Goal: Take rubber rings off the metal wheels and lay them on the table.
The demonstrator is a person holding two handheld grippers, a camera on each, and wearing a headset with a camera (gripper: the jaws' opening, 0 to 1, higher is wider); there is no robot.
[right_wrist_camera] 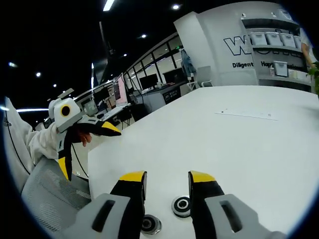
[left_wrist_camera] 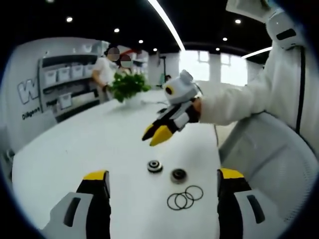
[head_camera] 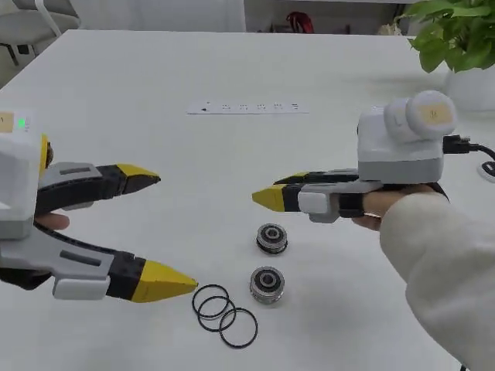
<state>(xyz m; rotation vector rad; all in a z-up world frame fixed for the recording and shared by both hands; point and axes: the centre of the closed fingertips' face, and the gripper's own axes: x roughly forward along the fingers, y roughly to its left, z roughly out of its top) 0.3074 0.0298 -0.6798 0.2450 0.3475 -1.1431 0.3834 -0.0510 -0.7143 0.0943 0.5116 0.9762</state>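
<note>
Two metal wheels [head_camera: 271,238] [head_camera: 267,284] lie on the white table [head_camera: 155,85], each with a dark band around its rim. Three black rubber rings [head_camera: 224,313] lie overlapping just left of the near wheel. My left gripper [head_camera: 161,230] hovers left of them, jaws wide open and empty; the rings [left_wrist_camera: 184,196] and wheels [left_wrist_camera: 155,167] [left_wrist_camera: 178,175] lie ahead of it. My right gripper [head_camera: 271,197] hangs above the far wheel, open with a moderate gap and nothing held. Its own view has both wheels [right_wrist_camera: 181,205] [right_wrist_camera: 149,225] below the jaws and the left gripper [right_wrist_camera: 87,149] opposite.
A flat white strip [head_camera: 247,107] lies mid-table farther back. A potted green plant [head_camera: 456,35] stands at the far right corner, with a black cable [head_camera: 473,147] running near it. A person [left_wrist_camera: 107,69] stands by shelves beyond the table.
</note>
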